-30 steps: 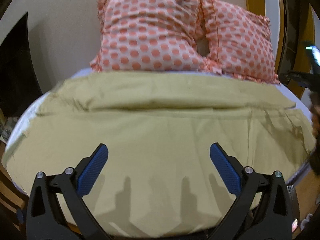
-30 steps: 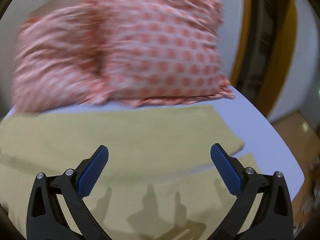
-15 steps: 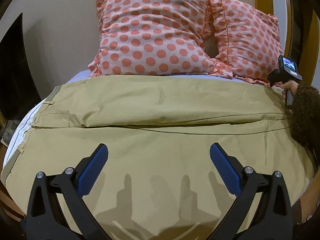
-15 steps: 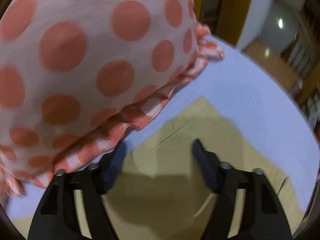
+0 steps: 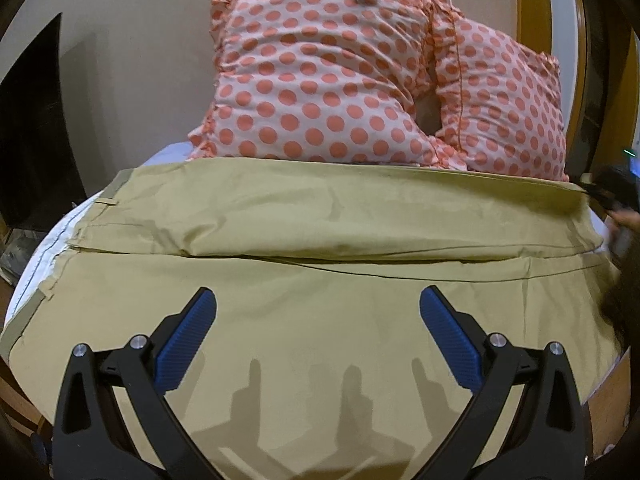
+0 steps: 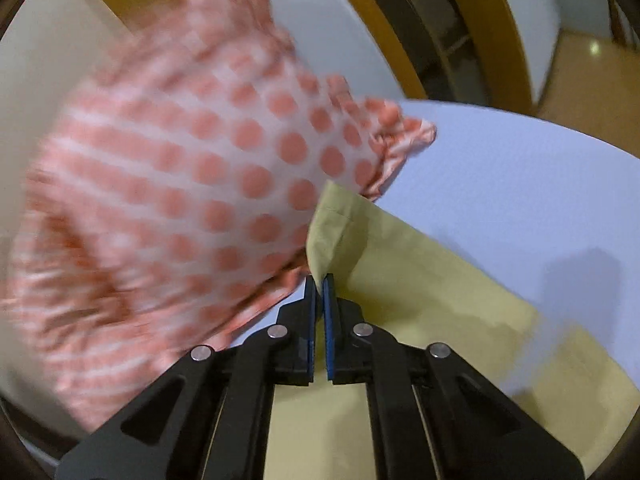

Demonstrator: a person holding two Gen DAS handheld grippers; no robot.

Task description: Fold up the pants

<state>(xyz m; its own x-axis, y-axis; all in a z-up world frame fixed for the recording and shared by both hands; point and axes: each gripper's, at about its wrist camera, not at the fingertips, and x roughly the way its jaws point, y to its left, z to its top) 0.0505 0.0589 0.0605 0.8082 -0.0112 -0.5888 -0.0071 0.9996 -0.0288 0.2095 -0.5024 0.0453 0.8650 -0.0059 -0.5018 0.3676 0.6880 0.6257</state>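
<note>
Khaki pants (image 5: 320,312) lie spread across the bed, waistband at the left, legs running right, one leg above the other. My left gripper (image 5: 318,312) hovers over the near leg, jaws wide open and empty. My right gripper (image 6: 319,284) is shut on the far leg's hem corner of the pants (image 6: 420,292) and lifts it beside the pillow. The right gripper also shows at the far right edge of the left wrist view (image 5: 612,194).
Two pink pillows with orange dots (image 5: 320,80) lean against the wall behind the pants; one fills the left of the right wrist view (image 6: 180,200). The lavender bedsheet (image 6: 500,184) is bare to the right. Wooden door frame and floor lie beyond the bed's right edge.
My right gripper moved to the far leg's hem corner, closed on it and lifted it. My left gripper stayed open above the near leg, shifting only slightly.
</note>
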